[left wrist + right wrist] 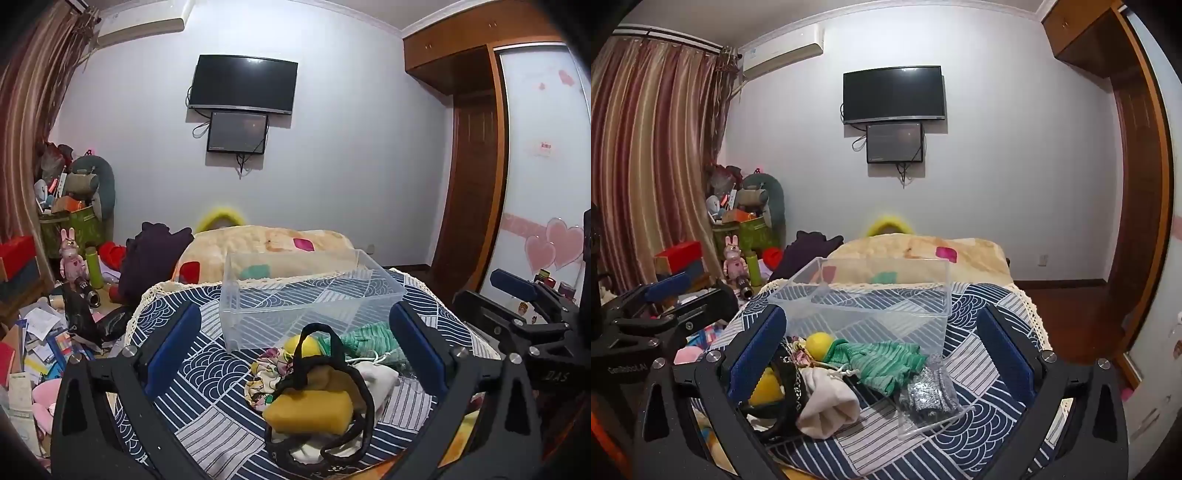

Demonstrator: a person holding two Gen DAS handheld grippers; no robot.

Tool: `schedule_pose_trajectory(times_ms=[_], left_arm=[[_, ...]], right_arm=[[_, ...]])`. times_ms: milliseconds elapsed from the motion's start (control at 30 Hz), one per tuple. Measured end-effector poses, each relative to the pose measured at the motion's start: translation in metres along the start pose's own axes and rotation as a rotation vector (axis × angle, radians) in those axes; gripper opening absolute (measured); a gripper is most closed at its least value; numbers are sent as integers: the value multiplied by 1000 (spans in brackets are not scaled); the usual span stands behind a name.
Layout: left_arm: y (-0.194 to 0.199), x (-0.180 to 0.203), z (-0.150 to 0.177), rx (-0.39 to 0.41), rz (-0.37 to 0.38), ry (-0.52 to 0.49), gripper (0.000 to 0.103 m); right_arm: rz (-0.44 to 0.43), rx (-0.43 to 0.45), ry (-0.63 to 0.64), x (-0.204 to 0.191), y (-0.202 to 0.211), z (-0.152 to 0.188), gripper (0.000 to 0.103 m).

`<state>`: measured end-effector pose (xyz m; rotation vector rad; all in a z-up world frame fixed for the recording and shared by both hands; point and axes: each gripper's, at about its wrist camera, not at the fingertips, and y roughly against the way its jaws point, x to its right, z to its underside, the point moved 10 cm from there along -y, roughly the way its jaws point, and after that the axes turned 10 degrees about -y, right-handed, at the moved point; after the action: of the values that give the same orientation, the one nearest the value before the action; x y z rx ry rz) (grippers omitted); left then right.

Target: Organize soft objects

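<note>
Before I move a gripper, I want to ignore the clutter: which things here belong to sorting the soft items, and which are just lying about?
For the job: clear bin, green cloth, yellow sponge, cream pouch, floral scrunchie, silver packet.

Just lying about: wall TV, bunny figure, striped curtain.

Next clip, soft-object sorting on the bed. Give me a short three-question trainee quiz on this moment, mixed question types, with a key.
1. True or false: the clear plastic bin already holds some of the soft items.
2. Multiple choice: what lies directly under the black strap loop at the near end of the pile? A) green knit cloth B) yellow sponge C) silver mesh pouch
3. Fill in: both the left gripper and the right gripper are ____, gripping nothing.

Key: 1 false, it is empty; 2 B; 3 open.
</note>
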<state>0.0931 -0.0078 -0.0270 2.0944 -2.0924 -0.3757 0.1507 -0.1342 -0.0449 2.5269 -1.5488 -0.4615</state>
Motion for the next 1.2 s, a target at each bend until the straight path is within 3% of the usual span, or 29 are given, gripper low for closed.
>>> schedule_pose_trajectory(times_ms=[1200], left_arm=[[6,5,-4,25,-25,-30,103]], right_arm=[[-7,7,-15,-2,2,-3,103]])
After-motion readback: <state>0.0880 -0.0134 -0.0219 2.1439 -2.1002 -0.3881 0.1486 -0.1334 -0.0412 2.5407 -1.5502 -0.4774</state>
